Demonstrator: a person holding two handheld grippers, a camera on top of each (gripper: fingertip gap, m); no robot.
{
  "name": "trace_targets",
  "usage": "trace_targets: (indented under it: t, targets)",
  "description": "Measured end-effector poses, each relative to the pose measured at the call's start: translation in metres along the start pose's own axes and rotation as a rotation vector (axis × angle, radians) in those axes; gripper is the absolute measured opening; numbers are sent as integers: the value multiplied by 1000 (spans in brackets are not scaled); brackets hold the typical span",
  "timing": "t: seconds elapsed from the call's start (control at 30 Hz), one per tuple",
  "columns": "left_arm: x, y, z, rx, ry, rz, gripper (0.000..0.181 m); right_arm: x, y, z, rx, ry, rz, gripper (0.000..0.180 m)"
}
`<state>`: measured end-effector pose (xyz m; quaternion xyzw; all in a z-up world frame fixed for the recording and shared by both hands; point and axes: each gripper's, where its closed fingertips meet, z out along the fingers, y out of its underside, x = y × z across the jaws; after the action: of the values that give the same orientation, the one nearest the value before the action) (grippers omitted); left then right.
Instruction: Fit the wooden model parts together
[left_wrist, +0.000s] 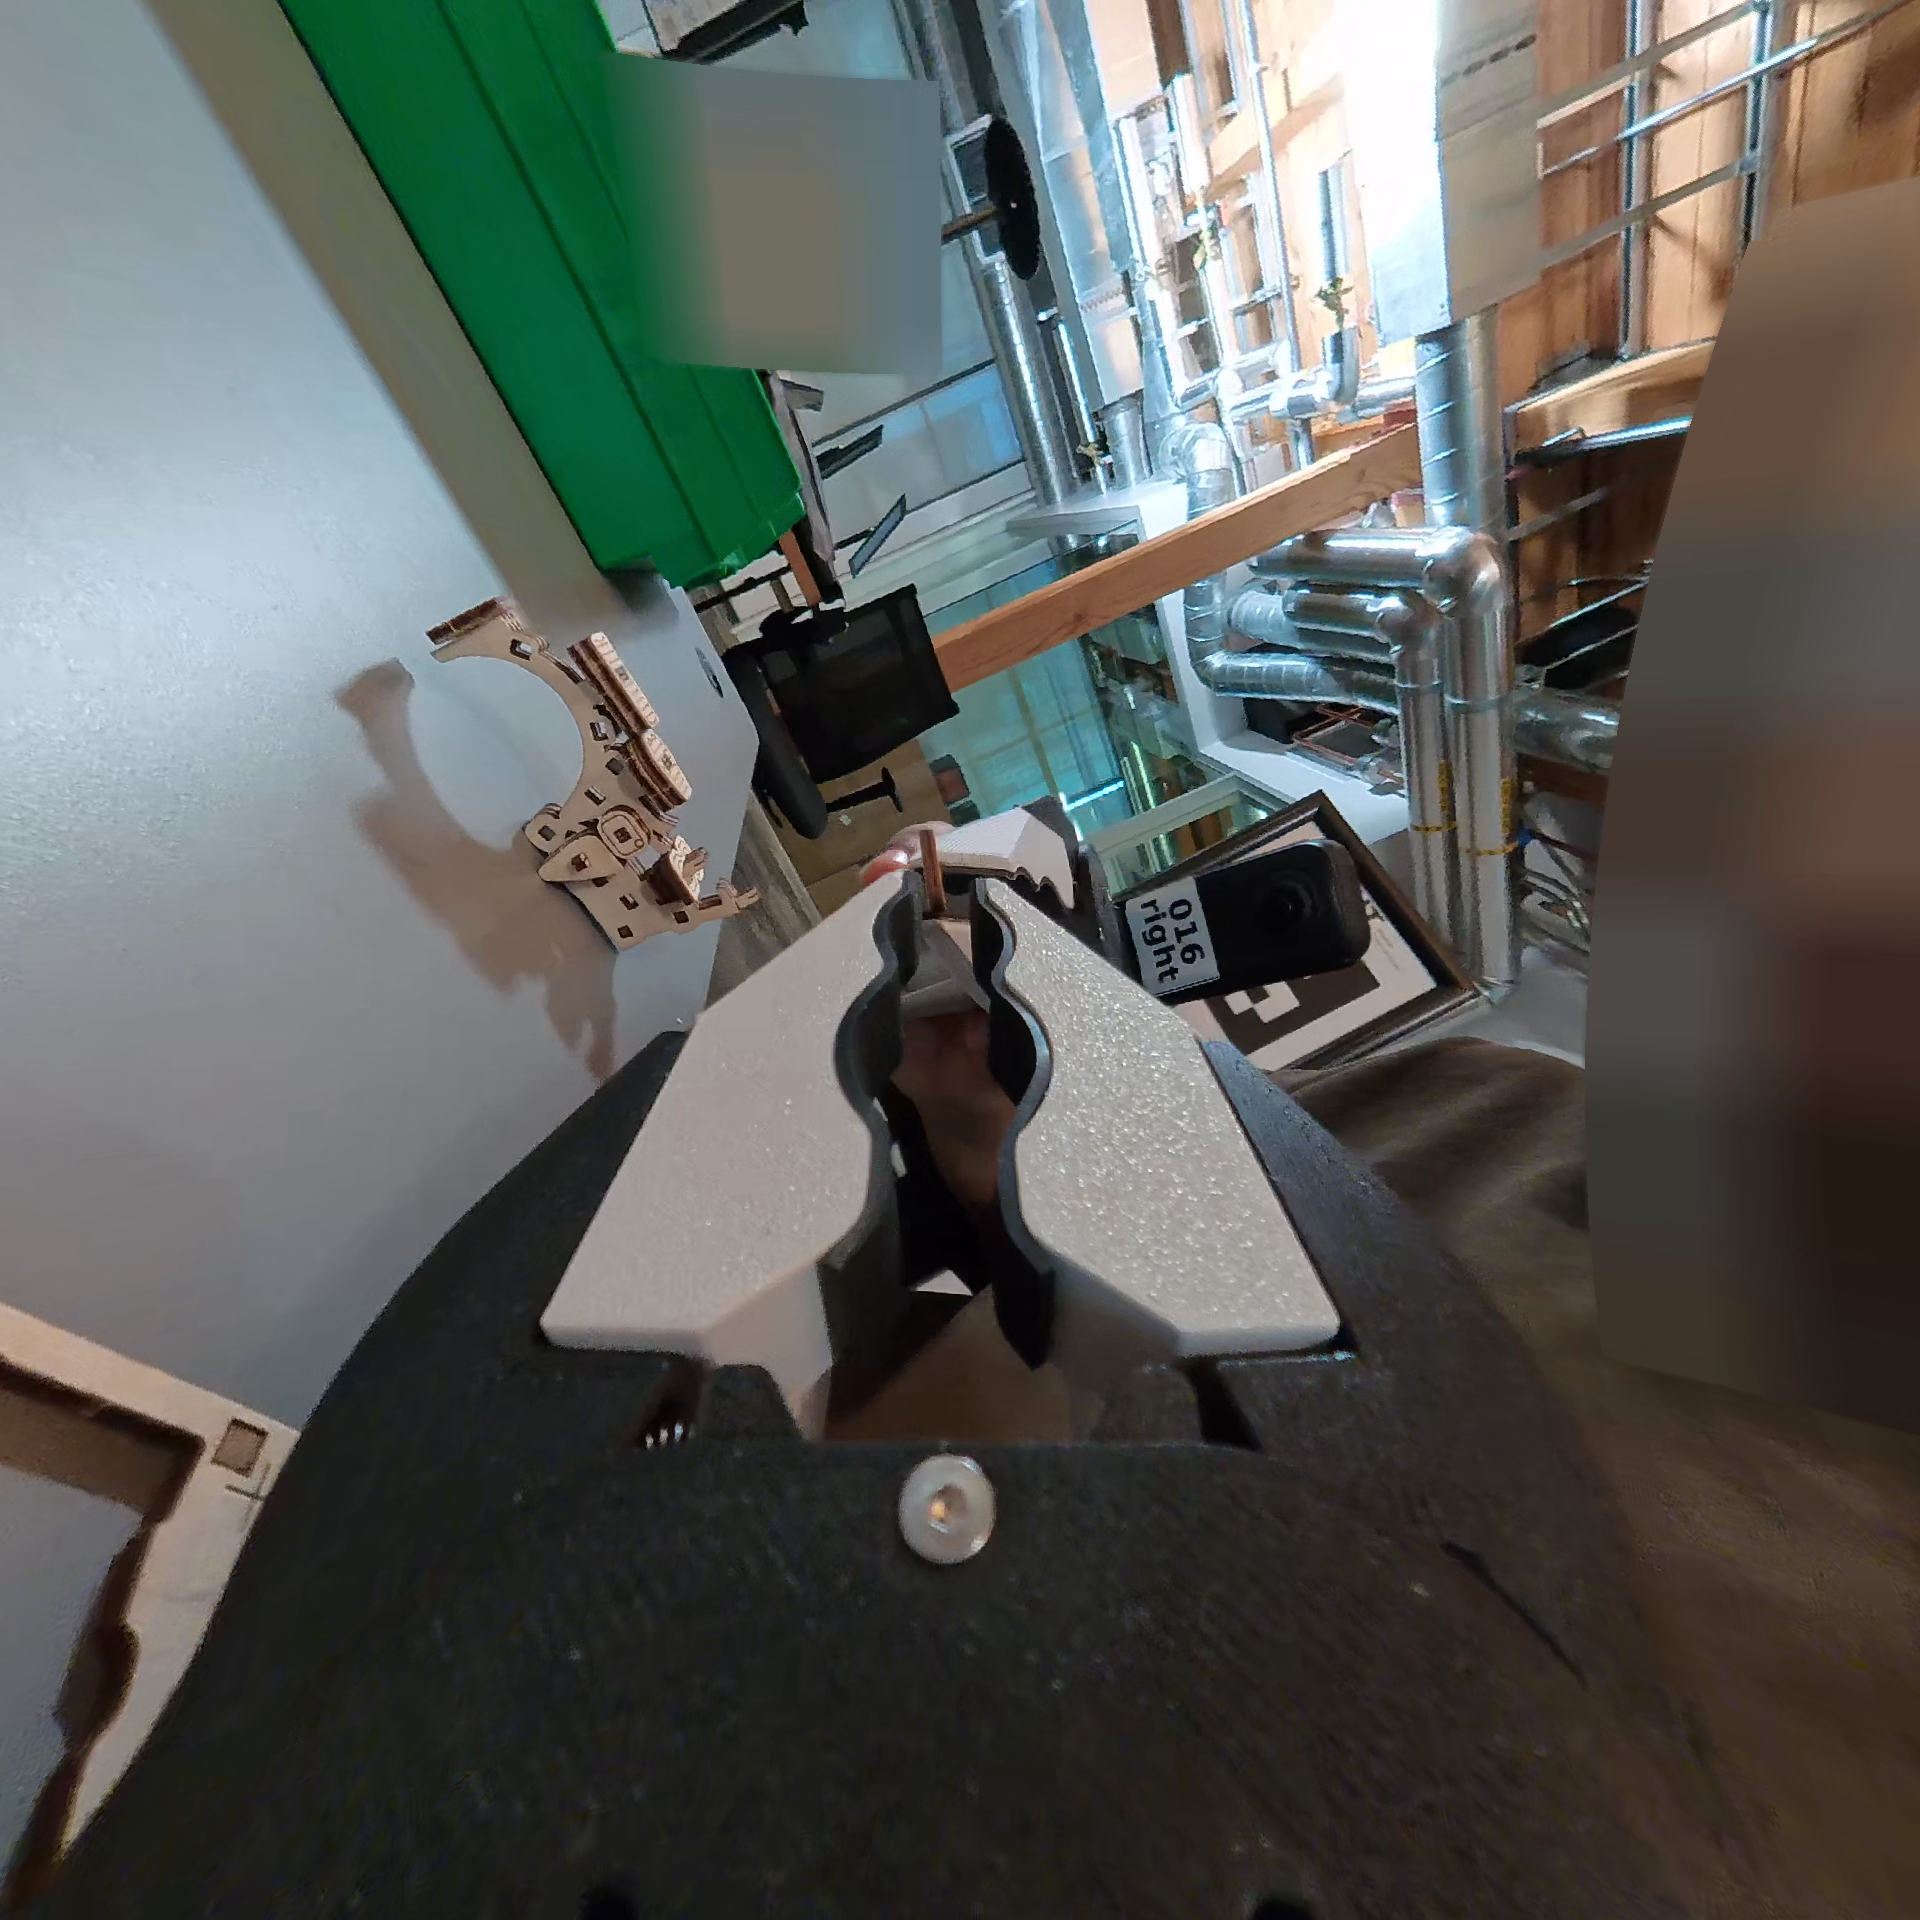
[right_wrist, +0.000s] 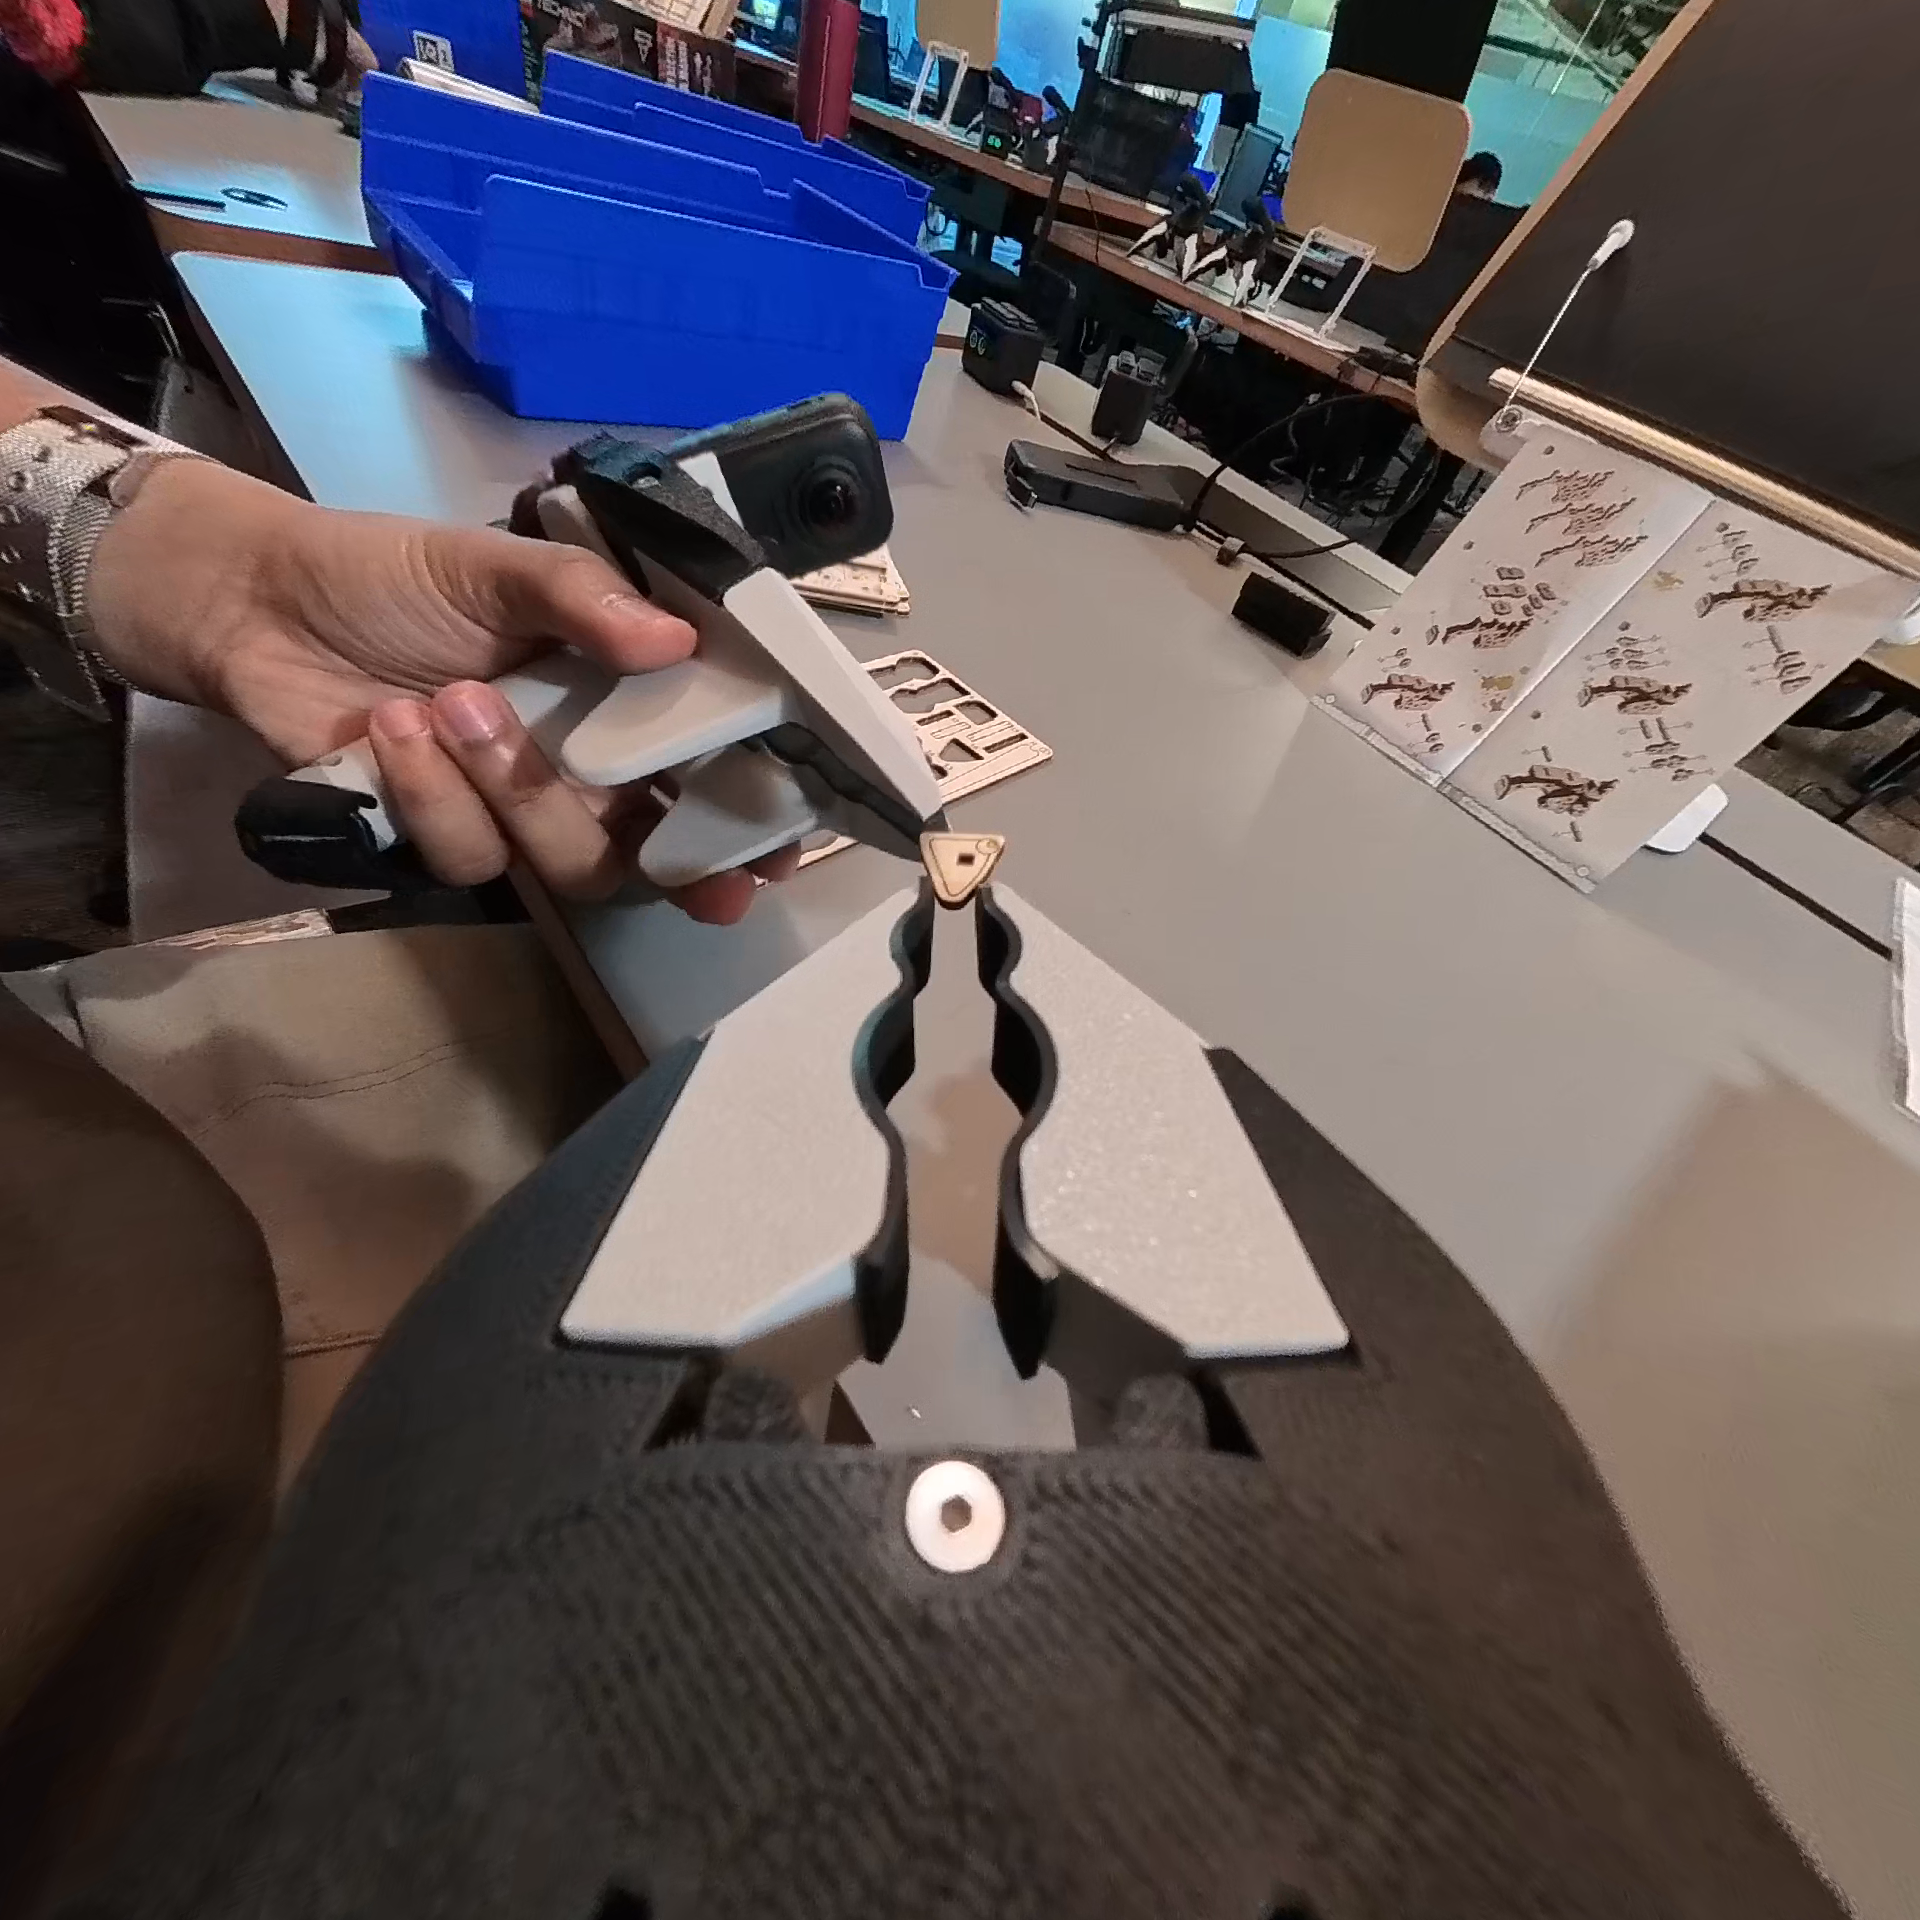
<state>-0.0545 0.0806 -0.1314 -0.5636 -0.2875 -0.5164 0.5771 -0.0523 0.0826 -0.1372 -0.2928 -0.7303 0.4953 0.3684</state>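
A small triangular wooden piece with a square hole is held in the air between both grippers. My right gripper pinches its lower point. My left gripper, held by a hand, pinches its left corner. In the left wrist view the piece shows edge-on at my left gripper's tips, with the right gripper just behind it. A partly built wooden model with a curved arch stands on the grey table, apart from both grippers.
Blue bins stand at the table's far side and a green bin beyond the model. A punched-out wooden part sheet lies under the left gripper. An instruction sheet hangs at the right. Black devices and cables lie behind. The grippers are tip to tip, or close to it.
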Motion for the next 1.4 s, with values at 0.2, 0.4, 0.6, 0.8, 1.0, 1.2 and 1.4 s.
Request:
trace_targets:
  t: [0.2, 0.4, 0.6, 0.8, 1.0, 1.2, 1.4]
  targets:
    - [-7, -7, -3, 26, -123, 156, 13, 2, 5, 1, -20, -11, 53, 6]
    - [-15, -12, -7, 15, -293, 412, 30, 2, 12, 3, -46, -42, 129, 6]
    - [-20, 1, -3, -114, -412, 715, 30, 0, 17, 3, -65, -104, 271, 6]
    - [-24, 7, -2, -180, -538, 992, 29, 2, 16, 0, -47, -179, 461, 6]
    - [-22, 8, -1, -189, -572, 1086, 29, 1, 16, -1, -37, -230, 552, 6]
    - [-26, 12, -1, -213, -583, 1083, 29, 2, 15, -2, -31, -234, 555, 6]
    - [-29, 14, 0, -227, -596, 1081, 30, 1, 15, -2, -26, -258, 593, 6]
